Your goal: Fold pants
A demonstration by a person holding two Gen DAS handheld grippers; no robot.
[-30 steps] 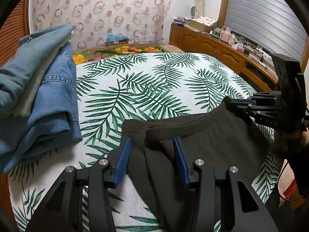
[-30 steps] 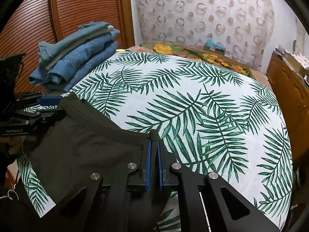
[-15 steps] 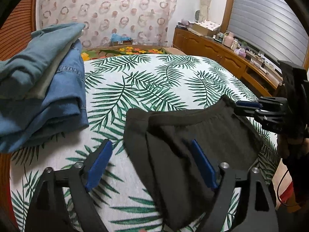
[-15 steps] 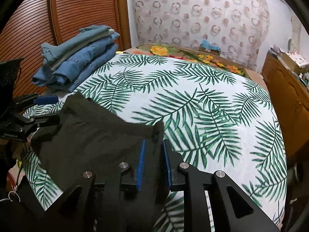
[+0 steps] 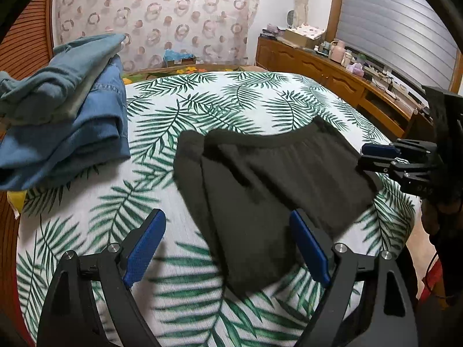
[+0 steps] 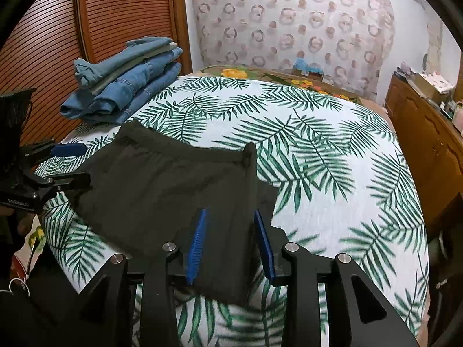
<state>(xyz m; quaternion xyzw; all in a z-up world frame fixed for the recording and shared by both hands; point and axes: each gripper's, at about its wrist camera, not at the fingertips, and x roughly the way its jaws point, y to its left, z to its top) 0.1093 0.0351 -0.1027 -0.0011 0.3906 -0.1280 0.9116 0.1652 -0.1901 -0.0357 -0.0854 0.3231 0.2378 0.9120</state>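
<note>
Dark folded pants [image 5: 269,179] lie flat on the palm-leaf bedspread [image 5: 202,107], waistband toward the far side. My left gripper [image 5: 228,245] is wide open above their near edge and holds nothing. My right gripper [image 6: 230,240] is open too, its blue pads [image 6: 197,240] apart over the pants [image 6: 173,185], not gripping them. In the left wrist view the right gripper [image 5: 376,156] sits at the pants' right edge. In the right wrist view the left gripper [image 6: 66,162] sits at their left edge.
A stack of folded blue jeans [image 5: 63,115] lies at the bed's far left corner, also in the right wrist view [image 6: 127,84]. A wooden sideboard [image 5: 332,72] with clutter runs along the right. A slatted wooden door [image 6: 115,20] stands behind the jeans.
Both grippers opened and let go of the pants, then drew back toward me. The pants now rest flat on the bed.
</note>
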